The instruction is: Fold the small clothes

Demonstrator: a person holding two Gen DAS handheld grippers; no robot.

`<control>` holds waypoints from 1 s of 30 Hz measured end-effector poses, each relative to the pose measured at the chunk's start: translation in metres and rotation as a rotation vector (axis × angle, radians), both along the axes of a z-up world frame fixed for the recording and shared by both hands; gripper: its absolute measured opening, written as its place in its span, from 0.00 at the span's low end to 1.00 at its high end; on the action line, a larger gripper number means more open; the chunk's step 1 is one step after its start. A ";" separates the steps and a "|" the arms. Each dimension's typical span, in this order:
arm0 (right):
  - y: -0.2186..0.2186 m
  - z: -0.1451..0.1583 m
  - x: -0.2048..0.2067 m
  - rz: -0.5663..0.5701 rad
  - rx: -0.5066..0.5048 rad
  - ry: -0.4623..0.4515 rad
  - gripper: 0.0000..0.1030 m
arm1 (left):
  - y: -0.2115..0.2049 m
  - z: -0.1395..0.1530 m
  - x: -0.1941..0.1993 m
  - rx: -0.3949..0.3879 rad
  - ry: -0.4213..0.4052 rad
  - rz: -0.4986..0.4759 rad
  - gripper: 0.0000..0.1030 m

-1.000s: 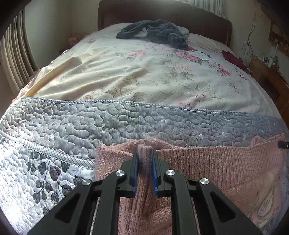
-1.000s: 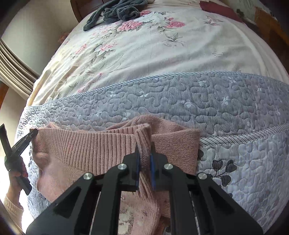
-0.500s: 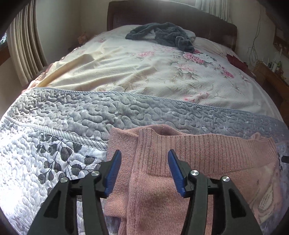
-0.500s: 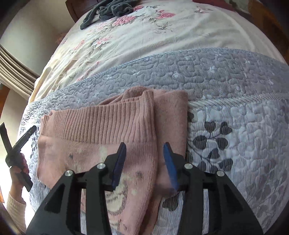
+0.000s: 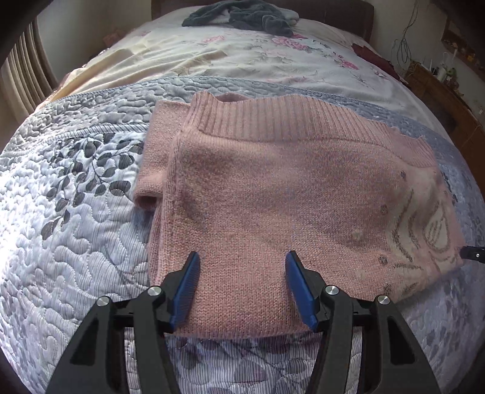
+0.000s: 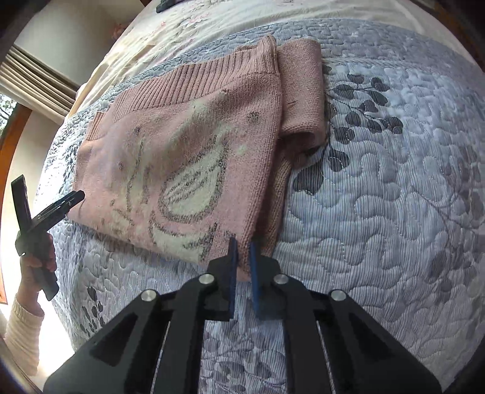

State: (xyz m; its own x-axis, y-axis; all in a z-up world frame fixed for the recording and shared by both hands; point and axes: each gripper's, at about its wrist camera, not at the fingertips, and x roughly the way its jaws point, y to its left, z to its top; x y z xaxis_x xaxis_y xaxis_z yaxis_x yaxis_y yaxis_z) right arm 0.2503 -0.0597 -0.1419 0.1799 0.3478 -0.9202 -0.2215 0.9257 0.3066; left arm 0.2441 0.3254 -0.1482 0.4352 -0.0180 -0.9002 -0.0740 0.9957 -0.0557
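Note:
A pink knit sweater (image 5: 272, 188) lies folded flat on the grey-blue quilt (image 5: 75, 227), ribbed hem on the far side and a sleeve tucked along its left. My left gripper (image 5: 242, 272) hangs open over the near edge, with nothing between its blue pads (image 5: 185, 291). In the right wrist view the sweater (image 6: 188, 145) shows a cream pattern. My right gripper (image 6: 243, 251) sits at the near right corner with its jaws almost together. Pink knit shows in the slim gap, and no cloth is lifted. The left gripper (image 6: 77, 197) is at the left edge, held by a hand (image 6: 36, 260).
A dark grey heap of clothes (image 5: 242, 16) lies near the headboard on a floral sheet (image 5: 257, 60). A dark red cloth (image 5: 372, 54) and a wooden side unit with cables (image 5: 439, 88) are to the right. Curtains (image 5: 21, 75) hang at the left.
Both grippers let go of the sweater's hem, opened and drew back to its near edge. The sweater settled flat. The right jaws then came together from open.

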 end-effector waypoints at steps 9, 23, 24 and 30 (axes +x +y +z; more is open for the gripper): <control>-0.006 -0.018 0.007 -0.031 -0.008 0.064 0.05 | -0.002 -0.014 0.002 0.050 0.032 -0.009 0.61; -0.040 -0.005 0.091 -0.155 0.113 0.046 0.69 | -0.054 0.025 0.066 -0.063 -0.075 -0.032 0.64; -0.042 -0.011 0.095 -0.161 0.131 0.061 0.69 | -0.055 0.022 0.072 -0.074 -0.073 -0.028 0.64; -0.041 -0.034 0.115 -0.178 0.213 0.102 0.63 | -0.053 -0.004 0.096 -0.137 -0.009 0.011 0.64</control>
